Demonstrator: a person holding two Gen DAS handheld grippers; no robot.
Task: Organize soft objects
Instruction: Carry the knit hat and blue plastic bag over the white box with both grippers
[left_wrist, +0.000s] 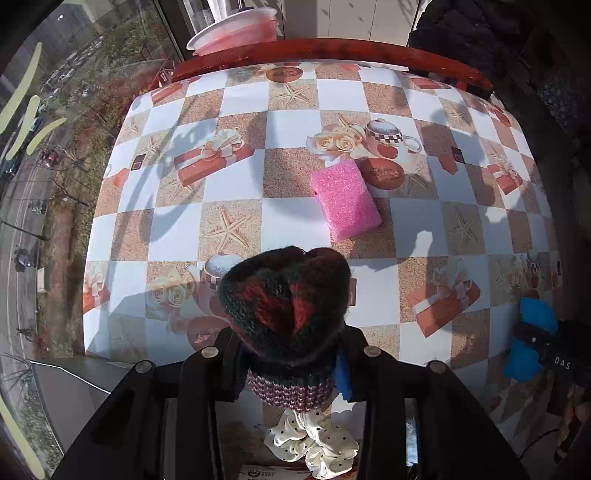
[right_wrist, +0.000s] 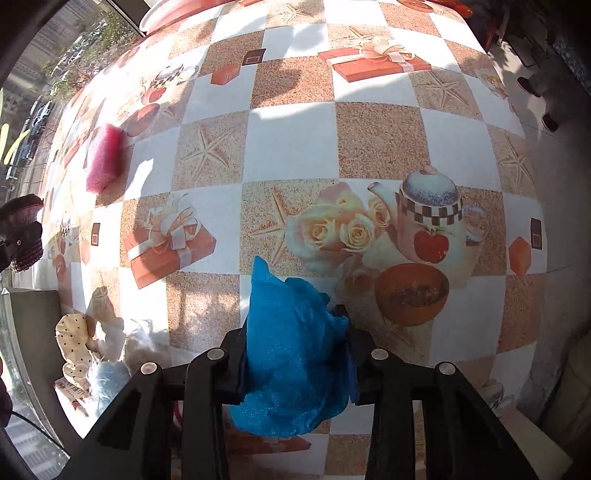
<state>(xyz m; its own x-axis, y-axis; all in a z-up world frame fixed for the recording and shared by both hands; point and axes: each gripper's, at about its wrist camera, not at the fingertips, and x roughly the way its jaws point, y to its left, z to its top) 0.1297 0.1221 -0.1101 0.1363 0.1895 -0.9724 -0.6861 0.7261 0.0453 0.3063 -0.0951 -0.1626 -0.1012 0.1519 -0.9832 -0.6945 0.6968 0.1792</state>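
Two tongs, tips cloth-hidden.

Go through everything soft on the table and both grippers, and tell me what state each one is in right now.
Left gripper: shut on the knitted hat.
Knitted hat: squeezed, held above the table.
Right gripper: shut on the blue sponge.
Blue sponge: crumpled between the fingers.
Pink sponge: lying flat, untouched.
Polka-dot scrunchie: lying loose under the left gripper.
Fluffy pale blue item: resting near the scrunchie.

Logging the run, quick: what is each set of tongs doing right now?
Left tongs: closed on the knit hat.
Right tongs: closed on the blue sponge.
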